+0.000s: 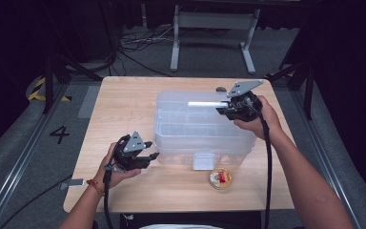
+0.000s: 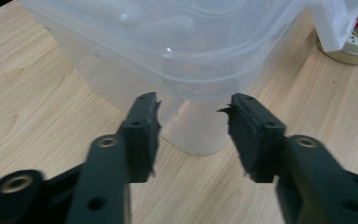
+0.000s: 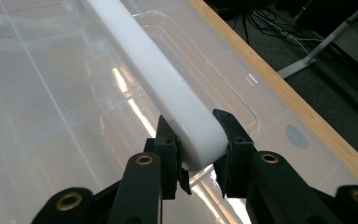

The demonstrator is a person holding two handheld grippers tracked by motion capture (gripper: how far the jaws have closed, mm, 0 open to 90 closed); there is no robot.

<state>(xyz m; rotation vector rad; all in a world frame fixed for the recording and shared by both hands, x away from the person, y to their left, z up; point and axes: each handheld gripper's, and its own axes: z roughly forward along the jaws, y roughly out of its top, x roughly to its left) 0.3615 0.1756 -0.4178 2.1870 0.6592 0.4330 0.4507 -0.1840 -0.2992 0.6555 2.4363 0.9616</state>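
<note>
Item: clear plastic storage box [image 1: 202, 129], lidded, centre of the counter [image 1: 124, 100] in the high view. Walls translucent; inner dividers show faintly through the lid; whether any compartment holds something cannot be told. A white latch tab [image 1: 202, 161] hangs at the middle of its near side.

Item: white carry handle [image 3: 168, 88], a long bar lying across the lid, running from upper left to lower centre in the right gripper view. The right claw [image 3: 196, 154] is clamped on its end, one jaw at each side, pads pressing the bar; judged a steadying or lifting hold at the box's far right corner.

Item: left claw [image 2: 193, 126], lower left of the high view, just beside the box's near left corner. Jaws part-spread, nothing pinched; the rounded corner stands beyond the tips, apart from them. Judged lined up to catch that corner or the lid rim.

Item: small round tin [image 1: 220, 178], red and yellow label, on the counter near the latch tab, apart from the box.
</note>
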